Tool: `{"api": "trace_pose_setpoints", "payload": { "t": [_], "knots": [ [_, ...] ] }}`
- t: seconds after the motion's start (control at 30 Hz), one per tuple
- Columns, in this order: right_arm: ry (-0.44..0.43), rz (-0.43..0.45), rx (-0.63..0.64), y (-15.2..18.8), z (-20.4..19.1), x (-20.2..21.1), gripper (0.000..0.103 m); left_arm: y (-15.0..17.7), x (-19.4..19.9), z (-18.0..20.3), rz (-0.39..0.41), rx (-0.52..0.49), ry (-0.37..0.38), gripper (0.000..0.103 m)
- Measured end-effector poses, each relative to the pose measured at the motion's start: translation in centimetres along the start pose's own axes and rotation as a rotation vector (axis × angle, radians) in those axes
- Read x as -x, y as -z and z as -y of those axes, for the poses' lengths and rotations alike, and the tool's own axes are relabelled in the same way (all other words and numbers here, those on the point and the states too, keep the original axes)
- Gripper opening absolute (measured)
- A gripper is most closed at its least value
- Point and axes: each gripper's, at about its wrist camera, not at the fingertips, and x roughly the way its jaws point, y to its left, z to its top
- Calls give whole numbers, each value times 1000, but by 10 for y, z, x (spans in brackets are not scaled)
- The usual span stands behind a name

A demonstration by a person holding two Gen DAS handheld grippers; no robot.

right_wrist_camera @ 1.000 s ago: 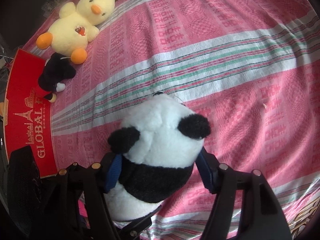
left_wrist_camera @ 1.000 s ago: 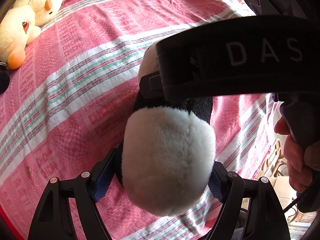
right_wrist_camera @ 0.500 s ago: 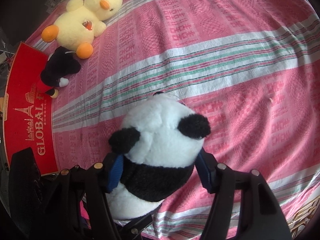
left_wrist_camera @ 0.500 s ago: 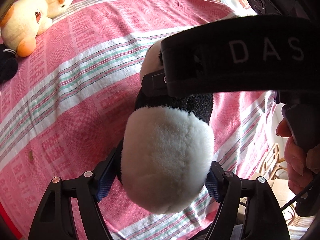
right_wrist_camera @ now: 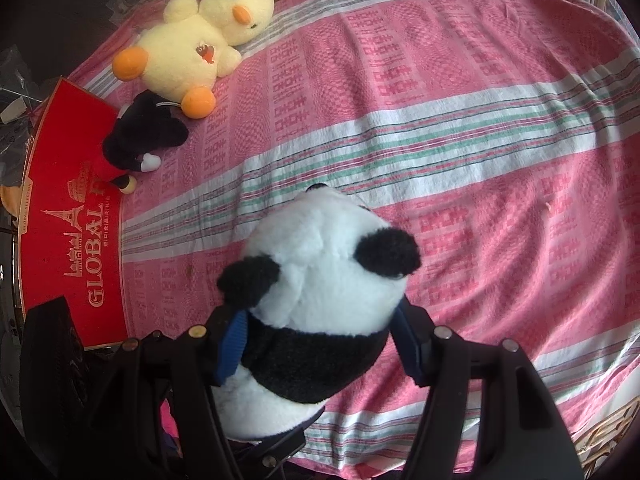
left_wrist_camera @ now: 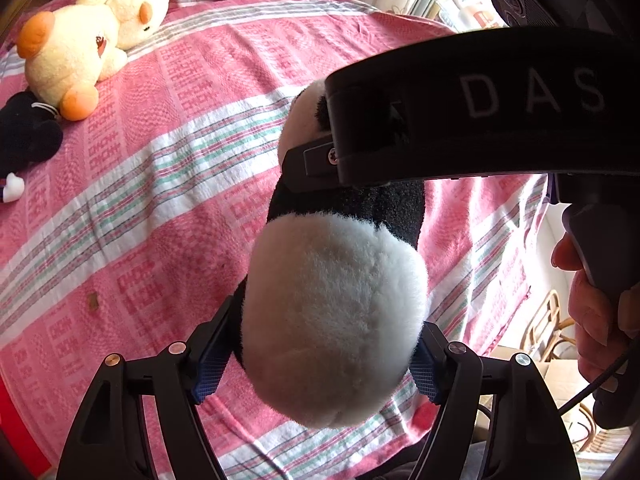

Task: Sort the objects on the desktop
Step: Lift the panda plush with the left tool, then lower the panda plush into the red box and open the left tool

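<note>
A panda plush (left_wrist_camera: 332, 312) (right_wrist_camera: 316, 292) hangs above the pink striped cloth, held from both ends. My left gripper (left_wrist_camera: 316, 364) is shut on its white rump. My right gripper (right_wrist_camera: 320, 344) is shut on its black shoulders, head pointing away. The right gripper's black body crosses the top right of the left wrist view. A yellow duck plush (left_wrist_camera: 84, 44) (right_wrist_camera: 200, 40) lies at the far left of the cloth. A small black plush (left_wrist_camera: 24, 136) (right_wrist_camera: 144, 132) lies just below the duck.
A red box lid (right_wrist_camera: 68, 216) printed GLOBAL lies along the cloth's left edge. A hand (left_wrist_camera: 592, 312) grips the right tool's handle. The cloth's right edge drops off toward a wicker chair (left_wrist_camera: 548, 332) and boxes. Curtains hang at the back.
Both grippers have carried the panda toward the duck and black plush, which now look larger and nearer in both views. The grip on the panda is unchanged.
</note>
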Motion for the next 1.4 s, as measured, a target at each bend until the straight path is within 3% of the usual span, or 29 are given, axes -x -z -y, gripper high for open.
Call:
{"api": "trace_pose_setpoints", "payload": {
  "t": [0.3, 0.57, 0.73, 0.93, 1.13, 1.4],
  "knots": [
    [5, 65, 68, 1, -32, 41, 62, 12, 45, 0, 57, -17, 4, 76],
    [-64, 74, 141, 4, -67, 51, 62, -22, 69, 18, 79, 47, -47, 76],
    [-70, 93, 208, 10, -110, 53, 62, -16, 88, -6, 99, 73, -47, 76],
    [-73, 174, 272, 16, -174, 81, 61, -3, 149, -44, 195, 65, -57, 76],
    [-113, 279, 374, 23, -262, 113, 61, 13, 217, -105, 292, 88, -67, 76],
    [-226, 334, 534, 40, -387, 122, 61, 68, 300, -182, 382, 165, -175, 76]
  ]
}}
